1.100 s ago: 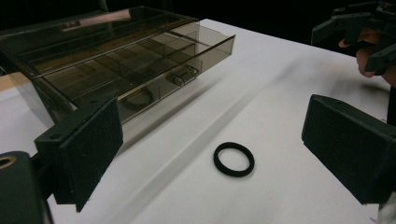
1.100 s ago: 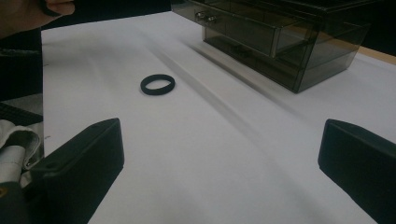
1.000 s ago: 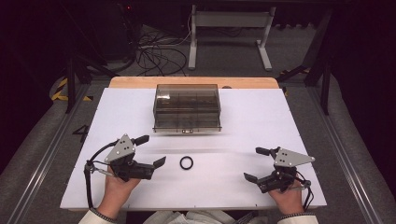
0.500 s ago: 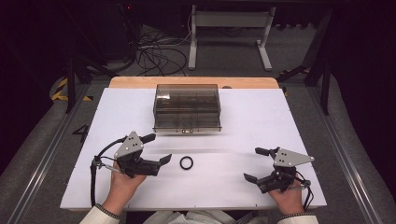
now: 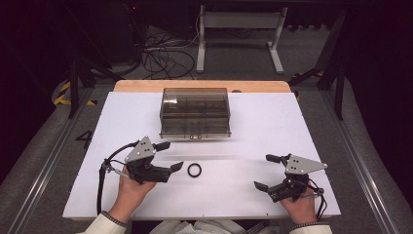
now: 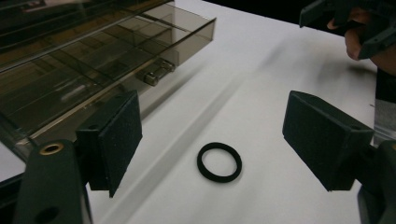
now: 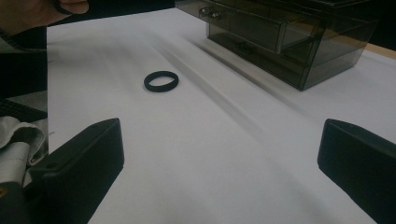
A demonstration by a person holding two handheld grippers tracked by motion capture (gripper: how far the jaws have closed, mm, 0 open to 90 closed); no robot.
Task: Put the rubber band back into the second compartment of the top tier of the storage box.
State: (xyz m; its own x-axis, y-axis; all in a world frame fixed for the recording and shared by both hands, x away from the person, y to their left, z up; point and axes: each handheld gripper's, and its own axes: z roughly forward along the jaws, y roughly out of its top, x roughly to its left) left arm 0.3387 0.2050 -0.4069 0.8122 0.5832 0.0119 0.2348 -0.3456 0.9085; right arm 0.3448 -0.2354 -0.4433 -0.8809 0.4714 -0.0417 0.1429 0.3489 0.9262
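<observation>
Resting near edge: two hands come in from the bottom of the high view, each holding a gripper just above the white counter point(image 5: 272, 122).
Left gripper point(image 5: 168, 157): held at the left, its jaws spread wide apart with nothing between them; it points toward the middle of the counter.
Left gripper, own view: the jaws stand on either side of the picture with the black ring point(image 6: 219, 162) on the counter between and just beyond them, touching neither.
Right gripper point(image 5: 267, 171): held at the right, well apart from the ring; its jaws are also spread wide and empty, pointing left toward the middle.
Right gripper, own view: bare white counter lies between the two jaws, and the ring point(image 7: 161, 81) lies farther off, up and to the left.
Left hand point(image 5: 130, 191): wrapped around the gripper's body, a light sleeve cuff at the bottom edge.
Right hand point(image 5: 301, 208): likewise around its gripper, near the counter's front right corner.
Black ring point(image 5: 194, 170): lies flat on the counter, just beside the tip of the left gripper's nearer jaw, near the middle front.
Clear smoky box point(image 5: 195, 112): a divided, see-through plastic case standing beyond the ring toward the counter's far side; a small latch shows at its front edge.
Floor beyond: cables point(image 5: 165, 53) and a grey metal frame point(image 5: 238, 22) in the dark behind the counter.
</observation>
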